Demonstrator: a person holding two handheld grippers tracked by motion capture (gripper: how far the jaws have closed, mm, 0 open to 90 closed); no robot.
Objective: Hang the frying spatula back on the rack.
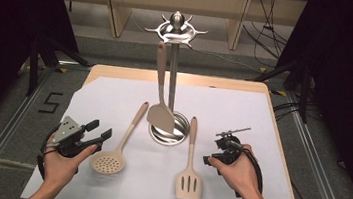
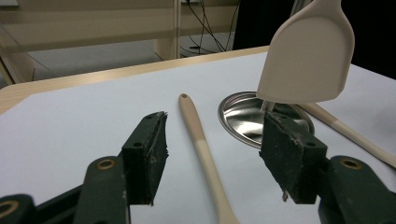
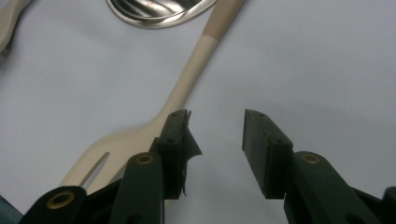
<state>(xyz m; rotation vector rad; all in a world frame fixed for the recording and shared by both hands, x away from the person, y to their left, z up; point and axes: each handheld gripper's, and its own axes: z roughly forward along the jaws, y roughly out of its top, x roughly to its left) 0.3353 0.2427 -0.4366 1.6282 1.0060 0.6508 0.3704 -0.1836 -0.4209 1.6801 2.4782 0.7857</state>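
Handle hole (image 2: 183,96) (left gripper view's detail)

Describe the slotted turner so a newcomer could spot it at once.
Start at the steel rack standing mid-table on its round base. Right of that base a beige utensil lies flat, its handle pointing away from the person: the slotted turner, just left of the right gripper. Its flat head has long slots; the skimmer has small round holes, and the hanging spatula has none.
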